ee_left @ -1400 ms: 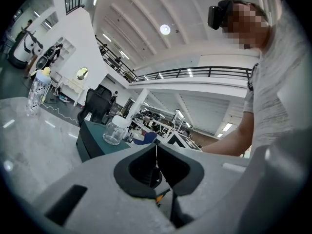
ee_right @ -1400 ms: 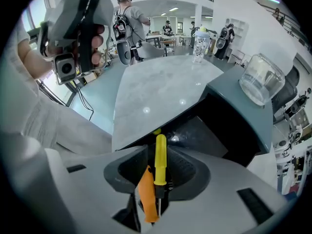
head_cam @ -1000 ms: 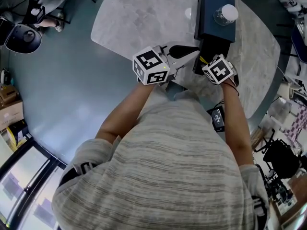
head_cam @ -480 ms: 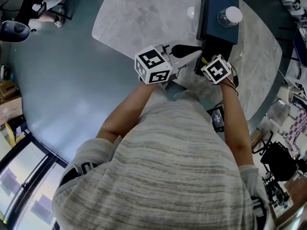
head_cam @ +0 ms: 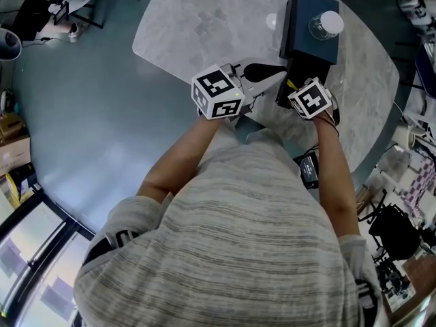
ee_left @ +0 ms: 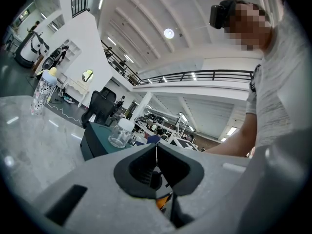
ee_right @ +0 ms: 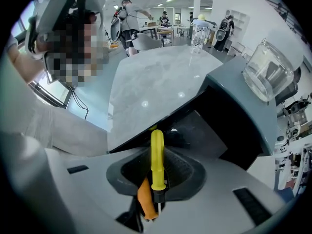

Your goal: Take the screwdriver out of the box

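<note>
The dark teal box [head_cam: 308, 29] stands open on the marble table [head_cam: 204, 26], with its black inside [ee_right: 209, 130] below my right gripper [ee_right: 157, 172]. That gripper points steeply down into the box and is shut on a yellow-handled screwdriver [ee_right: 157, 152]. An orange piece [ee_right: 145, 199] lies beside the handle, near the jaw roots. My left gripper [head_cam: 276, 74] reaches level toward the box's near left side. Its jaws are shut, with nothing between them [ee_left: 156, 164]. In the head view the marker cube [head_cam: 312, 99] hides the right jaws.
A glass jar [head_cam: 323, 22] rests on the box's raised lid. A spotted bottle [ee_left: 42, 89] stands farther off on the table. A black device [head_cam: 310, 167] lies near the table's edge by my right forearm. Chairs and equipment crowd the floor on the right.
</note>
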`<state>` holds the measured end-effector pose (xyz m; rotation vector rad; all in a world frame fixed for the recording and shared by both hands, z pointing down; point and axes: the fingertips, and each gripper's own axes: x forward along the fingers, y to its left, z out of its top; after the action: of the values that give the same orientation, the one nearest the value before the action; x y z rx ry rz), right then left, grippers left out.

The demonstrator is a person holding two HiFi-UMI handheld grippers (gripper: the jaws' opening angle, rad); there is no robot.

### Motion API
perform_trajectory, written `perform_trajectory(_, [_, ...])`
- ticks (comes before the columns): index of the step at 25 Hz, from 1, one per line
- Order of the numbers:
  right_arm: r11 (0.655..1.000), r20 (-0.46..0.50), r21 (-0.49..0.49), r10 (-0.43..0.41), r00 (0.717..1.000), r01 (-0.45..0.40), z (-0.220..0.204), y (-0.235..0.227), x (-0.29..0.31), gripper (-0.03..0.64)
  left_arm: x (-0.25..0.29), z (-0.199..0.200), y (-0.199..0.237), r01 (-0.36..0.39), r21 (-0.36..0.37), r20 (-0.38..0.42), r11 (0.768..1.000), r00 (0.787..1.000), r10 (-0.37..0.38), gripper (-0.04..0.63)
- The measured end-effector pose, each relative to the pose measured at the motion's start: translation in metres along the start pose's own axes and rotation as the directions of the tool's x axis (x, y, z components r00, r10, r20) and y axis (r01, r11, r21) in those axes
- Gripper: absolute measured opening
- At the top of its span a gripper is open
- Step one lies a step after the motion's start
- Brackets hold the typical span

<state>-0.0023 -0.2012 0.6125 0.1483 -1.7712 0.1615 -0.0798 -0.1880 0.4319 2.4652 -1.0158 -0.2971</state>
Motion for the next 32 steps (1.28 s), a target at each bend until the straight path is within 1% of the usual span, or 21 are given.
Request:
perform_trajectory(5, [1.000, 0.041, 0.019, -0.016, 0.999, 0.015, 0.005, -0.004, -0.011, 0.075, 0.003, 0.003, -0.003, 0.006, 0.009, 0.000, 1.000, 1.000, -0.006, 0.017])
perform_trajectory(10, [0.996, 0.109, 0.080, -0.037, 0.993, 0.028, 0.006, -0.016, -0.023, 0.075, 0.008, 0.004, -0.006, 0.018, 0.020, -0.004, 1.000, 1.000, -0.018, 0.017])
perform_trajectory(15, [0.984, 0.207, 0.175, -0.061, 0.976, 0.024, 0.008, -0.029, -0.041, 0.075, 0.016, 0.003, -0.011, 0.032, 0.028, -0.016, 0.999, 0.999, -0.031, 0.017])
perform_trajectory(20, [0.975, 0.286, 0.222, -0.093, 0.954, 0.028, 0.011, -0.036, -0.055, 0.075, 0.023, 0.000, -0.016, 0.049, 0.039, -0.036, 0.998, 0.998, -0.048, 0.017])
perform_trajectory(23, [0.967, 0.337, 0.253, -0.116, 0.935, 0.028, 0.013, -0.040, -0.066, 0.075, 0.028, -0.001, -0.019, 0.060, 0.044, -0.048, 0.997, 0.997, -0.057, 0.017])
perform_trajectory(26, [0.956, 0.393, 0.291, -0.141, 0.909, 0.023, 0.015, -0.045, -0.078, 0.075, 0.034, -0.003, -0.022, 0.072, 0.049, -0.061, 0.996, 0.996, -0.069, 0.017])
perform_trajectory(29, [0.941, 0.456, 0.339, -0.167, 0.874, 0.003, 0.017, -0.051, -0.093, 0.075, 0.040, -0.004, -0.026, 0.090, 0.056, -0.076, 0.994, 0.993, -0.086, 0.017])
perform_trajectory(32, [0.921, 0.520, 0.390, -0.196, 0.831, -0.027, 0.020, -0.057, -0.109, 0.075, 0.045, -0.005, -0.031, 0.111, 0.063, -0.091, 0.992, 0.990, -0.105, 0.017])
